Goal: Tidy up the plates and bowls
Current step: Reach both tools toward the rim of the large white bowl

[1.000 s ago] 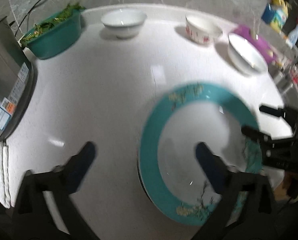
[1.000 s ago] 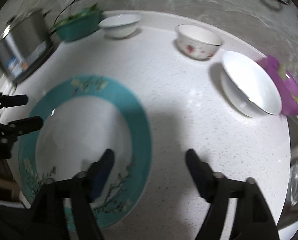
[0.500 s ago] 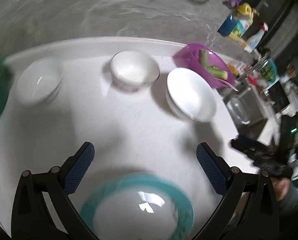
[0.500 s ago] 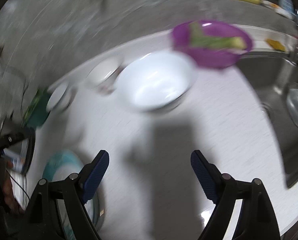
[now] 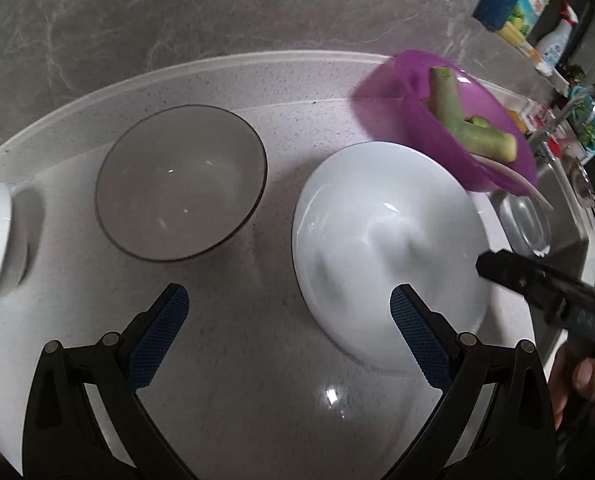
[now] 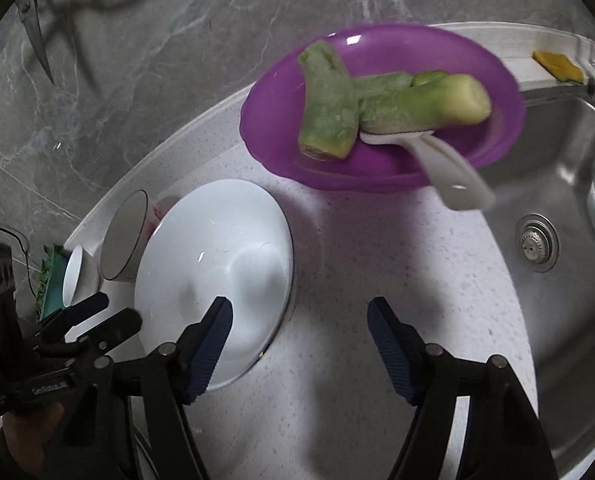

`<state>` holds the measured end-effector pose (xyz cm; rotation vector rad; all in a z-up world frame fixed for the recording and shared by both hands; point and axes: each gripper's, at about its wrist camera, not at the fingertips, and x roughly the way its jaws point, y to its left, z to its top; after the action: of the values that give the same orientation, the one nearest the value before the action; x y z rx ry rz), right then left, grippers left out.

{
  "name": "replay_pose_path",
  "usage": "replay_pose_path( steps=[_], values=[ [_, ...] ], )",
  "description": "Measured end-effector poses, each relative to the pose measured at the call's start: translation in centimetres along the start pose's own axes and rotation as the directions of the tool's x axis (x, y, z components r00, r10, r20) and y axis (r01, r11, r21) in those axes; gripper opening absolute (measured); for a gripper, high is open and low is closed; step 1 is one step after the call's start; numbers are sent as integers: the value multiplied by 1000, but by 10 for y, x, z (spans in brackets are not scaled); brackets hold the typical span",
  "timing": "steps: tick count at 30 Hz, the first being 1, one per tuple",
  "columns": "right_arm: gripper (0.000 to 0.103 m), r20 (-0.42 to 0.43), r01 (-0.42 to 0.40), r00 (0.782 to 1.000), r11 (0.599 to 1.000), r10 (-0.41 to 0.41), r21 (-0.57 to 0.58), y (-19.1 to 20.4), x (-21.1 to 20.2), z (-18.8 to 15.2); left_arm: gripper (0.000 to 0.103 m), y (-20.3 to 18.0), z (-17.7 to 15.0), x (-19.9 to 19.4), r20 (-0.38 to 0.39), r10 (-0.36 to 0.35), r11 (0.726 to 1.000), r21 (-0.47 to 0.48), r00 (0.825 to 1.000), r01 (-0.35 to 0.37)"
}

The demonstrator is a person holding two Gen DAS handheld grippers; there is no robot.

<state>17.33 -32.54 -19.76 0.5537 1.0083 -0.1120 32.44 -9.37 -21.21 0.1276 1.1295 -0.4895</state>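
White glazed shallow bowl (image 5: 385, 248) sitting on speckled white surface (image 5: 237, 360), just ahead and right of left hand-held gripper (image 5: 289, 328), ahead and left of right hand-held gripper (image 6: 299, 344). Round, so no long axis. Both lying close; left blue pad (image 6: 209, 348) of right hand-held gripper overlapping near rim, contact unclear. Both hand-held grippers gaping wide, holding nothing. Grey-looking deeper bowl (image 5: 181, 182) standing left of it; purple plastic basin (image 5: 449, 120) with green stalks crowding its far right edge, likely obstacle.
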Motion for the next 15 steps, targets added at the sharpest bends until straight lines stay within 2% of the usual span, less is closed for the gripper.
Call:
replay_pose_path(
  steps=[5, 7, 9, 12, 14, 15],
  values=[
    [71, -28, 5, 1000, 1000, -5, -18, 3, 21, 5, 98, -2, 5, 20, -11, 0, 1000, -4, 1000, 0],
    [64, -37, 8, 999, 1000, -9, -20, 3, 29, 8, 87, -4, 8, 28, -20, -9, 1000, 3, 1000, 9],
    [61, -41, 15, 999, 1000, -16, -24, 5, 33, 9, 72, -7, 9, 37, -33, -3, 1000, 13, 999, 4],
    [59, -56, 24, 998, 999, -26, -30, 5, 41, 9, 67, -6, 9, 45, -45, -8, 1000, 12, 999, 9],
    [54, -67, 22, 997, 999, -24, -30, 4, 45, 9, 65, -5, 9, 49, -48, -15, 1000, 7, 999, 15],
    [50, -71, 24, 997, 999, -26, -29, 3, 46, 8, 59, -4, 9, 51, -52, -20, 1000, 5, 998, 21]
  ],
)
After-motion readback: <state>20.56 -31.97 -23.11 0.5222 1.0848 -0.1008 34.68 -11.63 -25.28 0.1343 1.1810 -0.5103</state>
